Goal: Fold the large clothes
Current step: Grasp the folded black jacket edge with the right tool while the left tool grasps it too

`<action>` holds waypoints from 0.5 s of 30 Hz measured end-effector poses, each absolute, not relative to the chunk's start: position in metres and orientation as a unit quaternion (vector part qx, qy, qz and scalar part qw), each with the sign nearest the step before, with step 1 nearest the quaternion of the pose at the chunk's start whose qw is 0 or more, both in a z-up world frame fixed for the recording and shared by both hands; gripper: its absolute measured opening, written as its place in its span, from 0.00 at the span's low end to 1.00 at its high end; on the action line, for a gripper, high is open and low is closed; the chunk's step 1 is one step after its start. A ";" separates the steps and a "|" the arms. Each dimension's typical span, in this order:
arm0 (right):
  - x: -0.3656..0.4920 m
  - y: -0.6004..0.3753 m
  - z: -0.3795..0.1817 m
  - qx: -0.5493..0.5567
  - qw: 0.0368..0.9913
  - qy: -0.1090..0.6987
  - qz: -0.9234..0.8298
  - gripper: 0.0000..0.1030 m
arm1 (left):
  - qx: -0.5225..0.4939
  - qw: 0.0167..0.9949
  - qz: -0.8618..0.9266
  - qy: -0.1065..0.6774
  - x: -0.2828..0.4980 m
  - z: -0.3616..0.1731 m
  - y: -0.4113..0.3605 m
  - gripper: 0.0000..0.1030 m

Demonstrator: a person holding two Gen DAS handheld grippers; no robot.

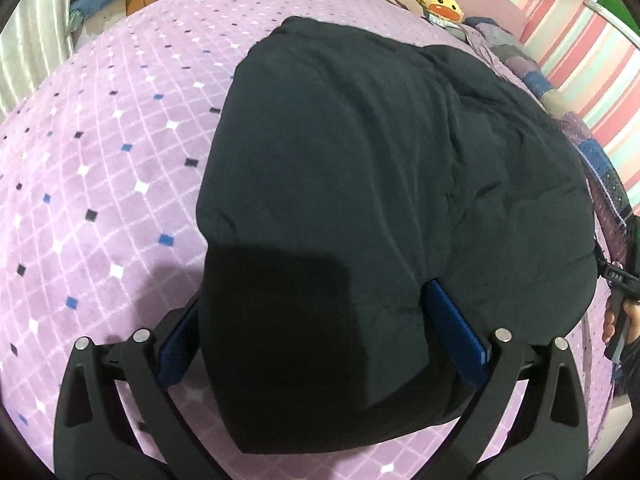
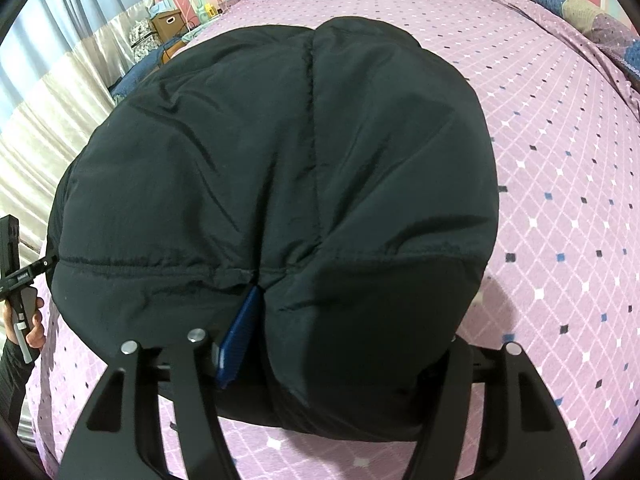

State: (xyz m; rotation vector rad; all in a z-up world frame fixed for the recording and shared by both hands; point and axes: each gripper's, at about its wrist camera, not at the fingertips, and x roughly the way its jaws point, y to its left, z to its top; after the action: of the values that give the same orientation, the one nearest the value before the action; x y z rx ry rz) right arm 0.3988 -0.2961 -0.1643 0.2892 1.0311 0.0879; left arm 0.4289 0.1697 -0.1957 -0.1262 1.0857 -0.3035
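Now I am holding a folded black jacket [image 1: 380, 184] over the purple checked bed [image 1: 100, 168], one gripper at each near corner. My left gripper [image 1: 316, 336] is clamping a thick fold of the jacket, its blue pads [image 1: 456, 332] pressing in from both sides. My right gripper [image 2: 340, 344] is straddling the other corner; one blue pad [image 2: 240, 332] is lying against the fabric by a seam, the other is hidden under the cloth. Those jaws are standing fairly wide, and I cannot tell whether they are gripping. The jacket is resting bunched on the bed, with a duck toy [image 1: 440, 2] far off near the pillows.
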 end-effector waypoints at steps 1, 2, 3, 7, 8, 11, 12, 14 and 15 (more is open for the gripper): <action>0.399 -0.297 -0.164 0.138 0.859 0.491 0.042 0.63 | -0.065 0.842 -0.141 0.517 0.429 -0.198 0.171 0.97; 0.399 -0.298 -0.165 0.138 0.859 0.491 0.042 0.63 | -0.067 0.840 -0.137 0.520 0.430 -0.199 0.169 0.97; 0.399 -0.298 -0.165 0.138 0.860 0.490 0.042 0.63 | -0.070 0.836 -0.136 0.526 0.432 -0.199 0.167 0.97; 0.399 -0.302 -0.167 0.148 0.860 0.487 0.044 0.63 | -0.086 0.810 -0.170 0.555 0.443 -0.198 0.150 0.97; 0.399 -0.303 -0.167 0.149 0.859 0.487 0.044 0.63 | -0.081 0.810 -0.167 0.557 0.446 -0.197 0.145 0.97; 0.399 -0.306 -0.167 0.155 0.858 0.487 0.045 0.63 | -0.071 0.815 -0.161 0.552 0.446 -0.194 0.139 0.97; 0.399 -0.307 -0.166 0.156 0.858 0.487 0.045 0.63 | -0.069 0.817 -0.159 0.550 0.447 -0.193 0.135 0.97; 0.399 -0.308 -0.166 0.157 0.858 0.487 0.044 0.63 | -0.058 0.822 -0.154 0.545 0.446 -0.189 0.130 0.90; 0.399 -0.308 -0.165 0.158 0.858 0.487 0.043 0.63 | -0.046 0.826 -0.152 0.542 0.445 -0.185 0.124 0.88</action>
State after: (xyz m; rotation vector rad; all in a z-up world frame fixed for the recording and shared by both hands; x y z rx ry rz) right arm 0.3987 -0.3084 -0.1653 0.3321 1.0236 0.0901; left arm 0.4449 0.1241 -0.1854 -0.0972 1.1507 -0.3222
